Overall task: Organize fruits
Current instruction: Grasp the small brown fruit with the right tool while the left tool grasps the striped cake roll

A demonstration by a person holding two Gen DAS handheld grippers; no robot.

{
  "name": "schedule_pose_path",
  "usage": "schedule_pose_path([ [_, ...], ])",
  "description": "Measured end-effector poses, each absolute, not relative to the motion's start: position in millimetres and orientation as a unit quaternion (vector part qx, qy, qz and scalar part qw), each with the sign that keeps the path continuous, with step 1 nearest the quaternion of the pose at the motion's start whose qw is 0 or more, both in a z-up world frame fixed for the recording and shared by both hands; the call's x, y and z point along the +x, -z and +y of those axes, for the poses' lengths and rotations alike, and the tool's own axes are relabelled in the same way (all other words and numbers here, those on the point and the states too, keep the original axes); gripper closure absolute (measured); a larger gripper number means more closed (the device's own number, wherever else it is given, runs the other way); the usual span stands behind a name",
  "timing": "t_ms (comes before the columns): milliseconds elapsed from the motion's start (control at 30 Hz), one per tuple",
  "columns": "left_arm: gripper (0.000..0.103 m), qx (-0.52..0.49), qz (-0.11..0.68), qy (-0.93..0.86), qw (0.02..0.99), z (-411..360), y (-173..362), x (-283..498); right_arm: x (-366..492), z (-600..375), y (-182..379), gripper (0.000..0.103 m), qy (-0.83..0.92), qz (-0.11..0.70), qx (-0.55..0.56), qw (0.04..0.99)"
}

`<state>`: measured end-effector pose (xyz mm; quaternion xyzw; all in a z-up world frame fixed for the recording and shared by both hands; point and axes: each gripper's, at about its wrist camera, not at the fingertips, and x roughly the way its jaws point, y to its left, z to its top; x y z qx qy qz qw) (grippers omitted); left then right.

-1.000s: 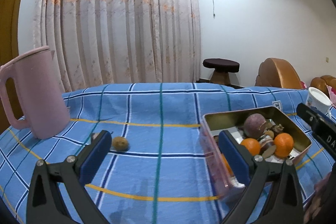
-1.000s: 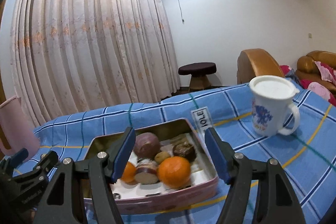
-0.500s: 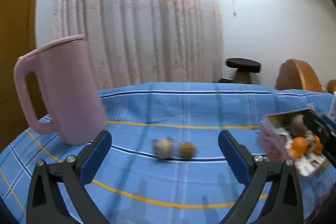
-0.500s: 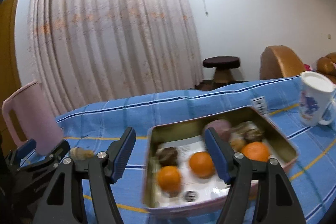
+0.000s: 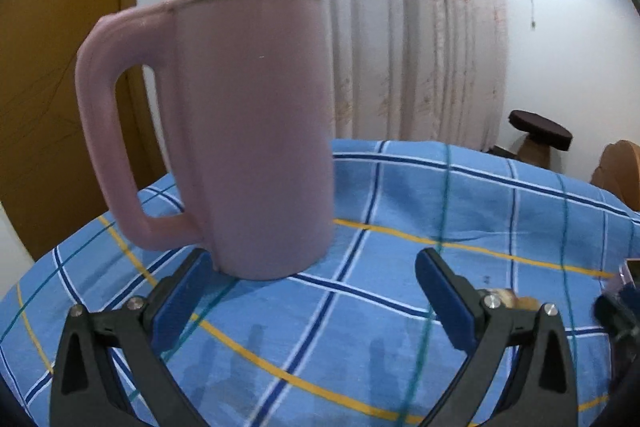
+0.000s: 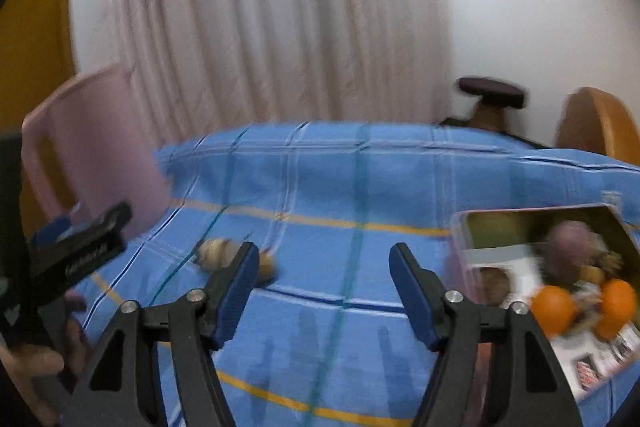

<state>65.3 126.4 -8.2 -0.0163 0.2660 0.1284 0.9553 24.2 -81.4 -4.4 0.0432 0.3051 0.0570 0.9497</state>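
Left wrist view shows the left hand-held gripper (image 5: 312, 291) with its jaws wide apart and holding nothing, low over the blue checked cloth of the bench (image 5: 400, 211), its left fingertip just beside the base of a pink jug (image 5: 248, 131). From the right wrist, the right hand-held gripper (image 6: 320, 279) is likewise spread and empty above the cloth. Two small brownish fruits (image 6: 216, 253) lie blurred beside its left finger, and the tin (image 6: 472, 227) with oranges (image 6: 554, 309) and other fruit sits at far right.
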Motion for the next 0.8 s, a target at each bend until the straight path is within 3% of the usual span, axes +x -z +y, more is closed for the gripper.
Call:
schedule_pose_path([
  [33, 0.000, -0.016, 0.269, -0.131, 0.954, 127.4, 8.8, 66.2, 33.3, -72.6, 8.3, 0.055, -0.075, 0.324, 0.035, 0.943],
  [433, 0.000, -0.008, 0.290, -0.135, 0.947, 128.0, 10.5, 71.4, 89.4, -35.1, 40.7, 0.058, -0.108, 0.434, -0.014, 0.894],
  [500, 0.000, -0.007, 0.293, -0.134, 0.947, 130.8, 12.2, 73.0, 93.6, -33.3, 40.8, 0.063, -0.113, 0.433, -0.016, 0.894],
  [533, 0.000, -0.005, 0.293, -0.135, 0.947, 130.9, 12.0, 72.9, 93.9, -32.6, 41.4, 0.071, -0.115, 0.433, -0.019, 0.894],
  [800, 0.000, -0.007, 0.296, -0.118, 0.948, 132.6, 12.3, 74.2, 62.6, -37.6, 24.0, 0.072, -0.113, 0.382, -0.017, 0.917],
])
